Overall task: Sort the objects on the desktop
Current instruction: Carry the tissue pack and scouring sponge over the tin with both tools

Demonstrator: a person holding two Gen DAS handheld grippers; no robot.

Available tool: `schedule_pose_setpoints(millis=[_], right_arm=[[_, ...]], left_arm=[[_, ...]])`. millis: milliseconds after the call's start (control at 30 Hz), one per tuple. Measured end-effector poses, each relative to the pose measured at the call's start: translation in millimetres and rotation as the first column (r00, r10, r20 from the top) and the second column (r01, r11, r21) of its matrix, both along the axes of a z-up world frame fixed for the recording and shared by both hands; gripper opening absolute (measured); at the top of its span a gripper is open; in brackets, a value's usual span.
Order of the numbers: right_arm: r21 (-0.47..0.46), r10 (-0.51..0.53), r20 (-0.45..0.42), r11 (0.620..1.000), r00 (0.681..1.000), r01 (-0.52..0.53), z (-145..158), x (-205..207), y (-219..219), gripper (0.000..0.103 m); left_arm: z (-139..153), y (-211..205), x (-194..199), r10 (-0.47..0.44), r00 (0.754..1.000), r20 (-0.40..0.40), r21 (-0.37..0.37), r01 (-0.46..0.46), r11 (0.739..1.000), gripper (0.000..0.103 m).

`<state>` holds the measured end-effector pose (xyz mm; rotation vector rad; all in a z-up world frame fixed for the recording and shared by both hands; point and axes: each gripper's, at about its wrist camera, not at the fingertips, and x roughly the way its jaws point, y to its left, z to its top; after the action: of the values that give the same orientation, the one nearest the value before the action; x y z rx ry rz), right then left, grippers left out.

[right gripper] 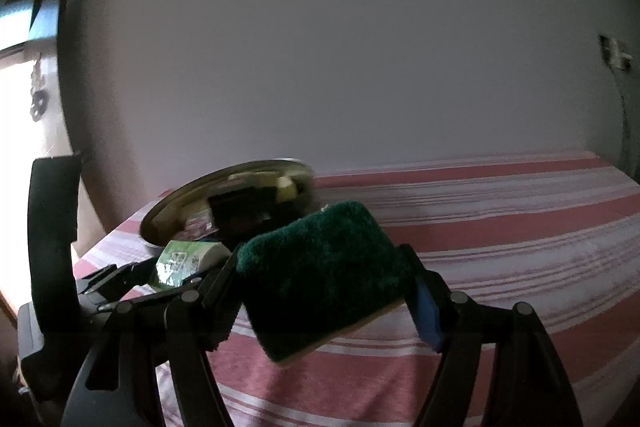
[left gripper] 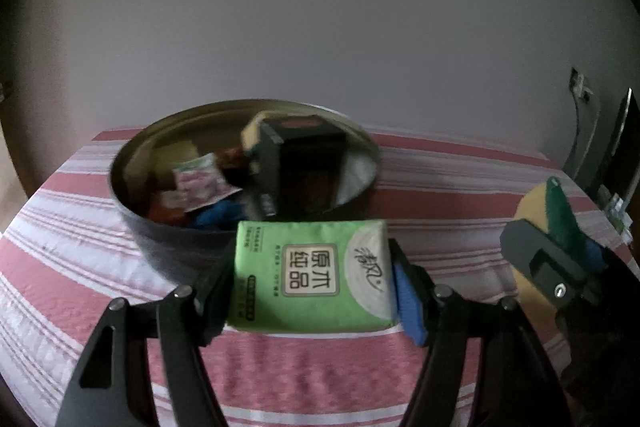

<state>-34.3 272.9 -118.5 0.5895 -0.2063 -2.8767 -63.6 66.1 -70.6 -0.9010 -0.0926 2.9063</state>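
My left gripper (left gripper: 312,279) is shut on a green tissue pack (left gripper: 310,275), held above the striped cloth just in front of a round metal bowl (left gripper: 132,223). The bowl holds a black box (left gripper: 304,163), a small pink packet (left gripper: 202,183) and other items. My right gripper (right gripper: 324,287) is shut on a scouring sponge (right gripper: 324,275), dark green on top with a pale yellow underside. In the left wrist view that sponge (left gripper: 560,219) and the right gripper (left gripper: 560,259) show at the right edge. From the right wrist view the tissue pack (right gripper: 184,261) and the bowl (right gripper: 168,211) lie to the left.
A table covered with a red and white striped cloth (left gripper: 440,179) stands against a plain pale wall. A wall socket with a hanging cable (right gripper: 618,55) sits at the far right. A bright window (right gripper: 20,107) is at the left of the right wrist view.
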Motion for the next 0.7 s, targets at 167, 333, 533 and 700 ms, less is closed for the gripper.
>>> schedule_pose_setpoints(millis=[167,333,533,700], right_arm=[[0.009,0.060,0.004,0.998,0.998,-0.060,1.8,-12.8,-33.3,0.074],[0.008,0.097,-0.003,0.995,0.995,-0.097,5.6,-20.1,-55.0,0.074],[0.009,0.122,-0.013,0.993,0.992,-0.121,13.0,-32.7,-70.7,0.074],[0.002,0.144,-0.039,0.990,0.989,-0.144,30.5,-53.8,-87.7,0.074]], left_arm=[[1.7,-25.4,-0.4,0.045,0.999,-0.013,-0.013,-0.045,0.999,0.068],[4.2,-50.8,-0.7,0.078,0.997,-0.025,0.006,-0.078,0.997,0.068],[11.3,-82.6,-15.9,0.153,0.988,-0.035,0.027,-0.152,0.988,0.068],[20.1,-91.0,-34.6,0.195,0.980,-0.030,0.006,-0.195,0.981,0.068]])
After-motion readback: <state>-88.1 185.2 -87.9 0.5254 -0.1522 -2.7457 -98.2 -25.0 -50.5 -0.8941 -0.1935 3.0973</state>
